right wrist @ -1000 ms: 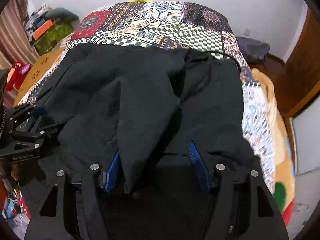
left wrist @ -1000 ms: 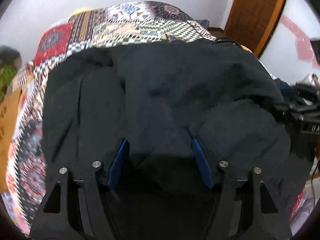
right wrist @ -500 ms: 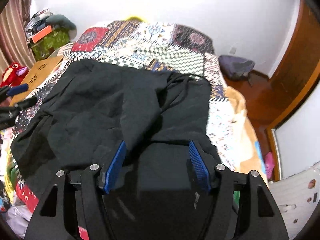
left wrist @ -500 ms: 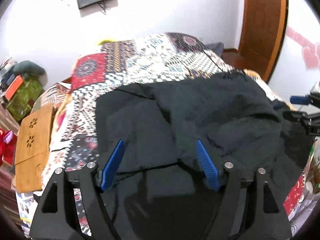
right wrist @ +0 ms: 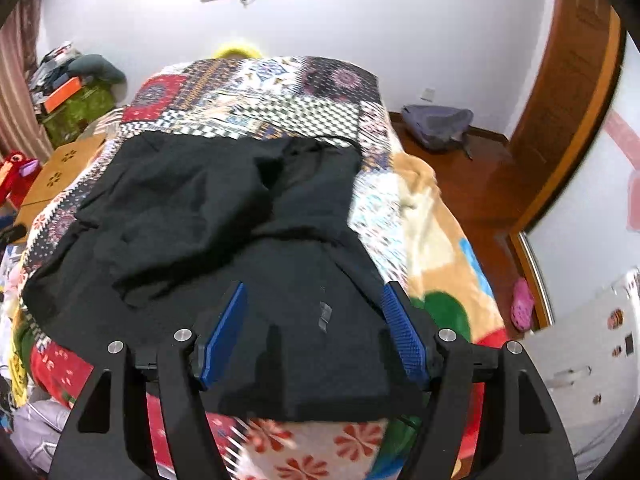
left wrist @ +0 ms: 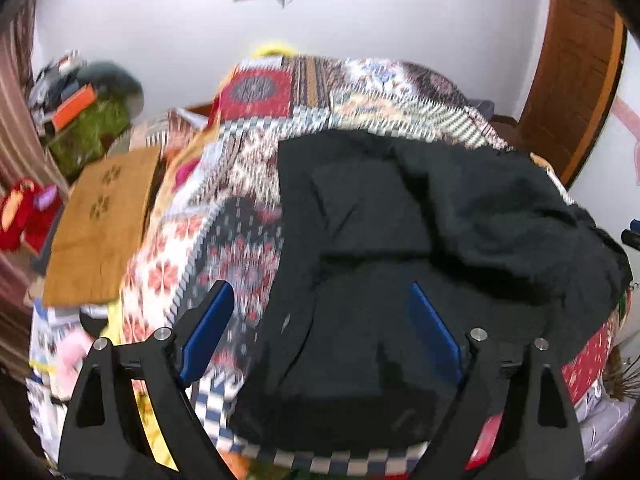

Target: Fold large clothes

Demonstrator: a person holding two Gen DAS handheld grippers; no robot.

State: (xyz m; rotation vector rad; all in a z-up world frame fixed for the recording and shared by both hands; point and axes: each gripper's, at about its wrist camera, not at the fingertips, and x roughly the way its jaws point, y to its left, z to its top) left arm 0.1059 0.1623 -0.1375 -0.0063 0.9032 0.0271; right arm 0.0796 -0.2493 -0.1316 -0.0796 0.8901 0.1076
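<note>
The large black fabric garment (right wrist: 224, 216) is spread rumpled across the patchwork-quilted bed (right wrist: 280, 96), its near hem at the bed's foot edge, one lumpy layer thrown over its middle; both the left gripper (left wrist: 320, 324) and right gripper (right wrist: 316, 320) are held above it with blue pads parted, nothing grasped. The next fold is judged best served by flattening that bunched layer first, then pinching matched hem corners. A tan wooden board (left wrist: 100, 232) beside the bed is shown large only by the left view; the grey bag (right wrist: 436, 124) on the floor only by the right.
</note>
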